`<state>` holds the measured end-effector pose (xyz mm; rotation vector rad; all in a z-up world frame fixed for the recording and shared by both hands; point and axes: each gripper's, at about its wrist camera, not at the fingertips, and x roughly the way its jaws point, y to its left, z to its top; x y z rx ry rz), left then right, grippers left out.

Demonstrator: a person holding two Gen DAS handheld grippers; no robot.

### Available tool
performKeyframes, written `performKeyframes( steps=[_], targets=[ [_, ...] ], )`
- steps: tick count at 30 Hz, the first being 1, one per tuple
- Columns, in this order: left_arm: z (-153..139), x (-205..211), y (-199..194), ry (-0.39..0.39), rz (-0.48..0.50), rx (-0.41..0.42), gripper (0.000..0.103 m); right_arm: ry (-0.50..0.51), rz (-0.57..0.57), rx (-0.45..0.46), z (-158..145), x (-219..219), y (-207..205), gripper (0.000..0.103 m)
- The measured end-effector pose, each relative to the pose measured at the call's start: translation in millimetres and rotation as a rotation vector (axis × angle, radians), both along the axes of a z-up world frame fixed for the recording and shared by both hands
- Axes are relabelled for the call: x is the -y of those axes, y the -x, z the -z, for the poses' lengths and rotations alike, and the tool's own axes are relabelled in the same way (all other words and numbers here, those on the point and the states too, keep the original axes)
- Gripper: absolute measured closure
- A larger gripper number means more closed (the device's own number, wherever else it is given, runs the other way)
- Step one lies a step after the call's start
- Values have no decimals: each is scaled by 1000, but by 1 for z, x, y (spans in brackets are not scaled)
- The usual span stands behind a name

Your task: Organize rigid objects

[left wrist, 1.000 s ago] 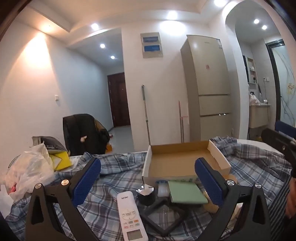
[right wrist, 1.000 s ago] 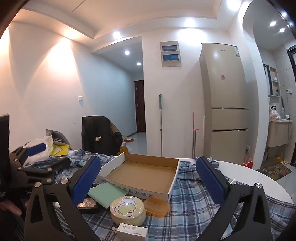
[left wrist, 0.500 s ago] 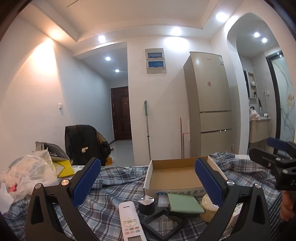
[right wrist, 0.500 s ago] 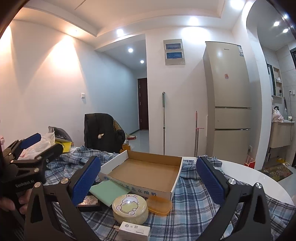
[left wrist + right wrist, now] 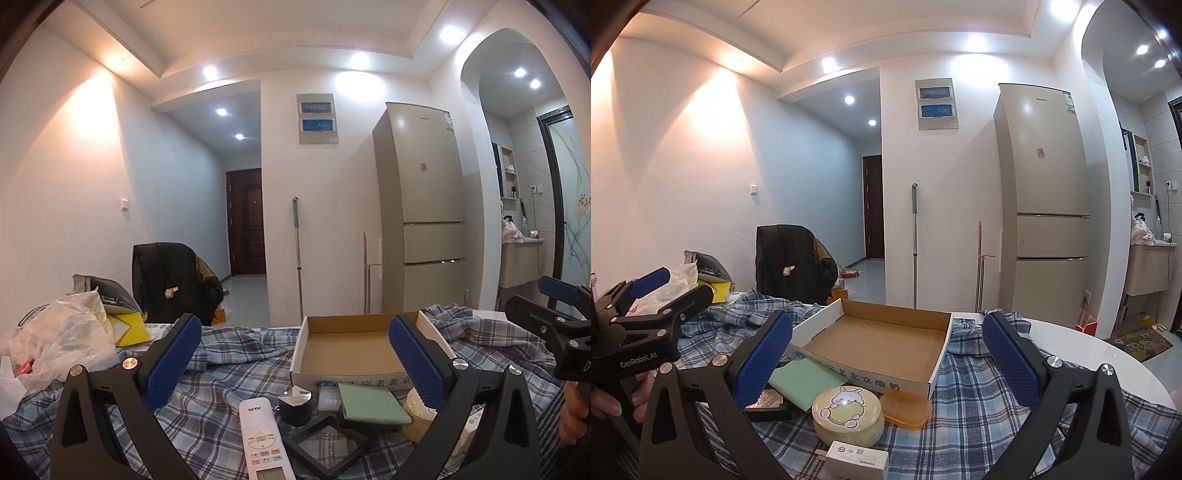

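Both hand-held grippers — left [image 5: 293, 363] and right [image 5: 886, 363] — gape wide and empty; crowded items beside the cardboard box [image 5: 882, 341] risk being knocked.

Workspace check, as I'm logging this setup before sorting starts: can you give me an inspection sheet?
Surface: round white table under a blue plaid cloth.
Job's things: open cardboard box, nothing in it; remote, green pad, yellow bunny tin, orange case, black frame in front.
Clutter: plastic bags far left.
Grippers: left gripper and right gripper open, holding nothing.
Cables: nothing seen.
Surroundings: fridge, mop, dark door.
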<state>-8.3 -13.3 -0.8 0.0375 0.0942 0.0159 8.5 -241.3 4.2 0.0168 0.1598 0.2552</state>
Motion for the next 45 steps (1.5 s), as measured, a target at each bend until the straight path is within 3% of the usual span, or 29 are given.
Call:
performKeyframes(
  steps=[45],
  targets=[
    [0,-4,-2,0,-8,-7,0,-2,3,-5,3,1,0,0]
  ],
)
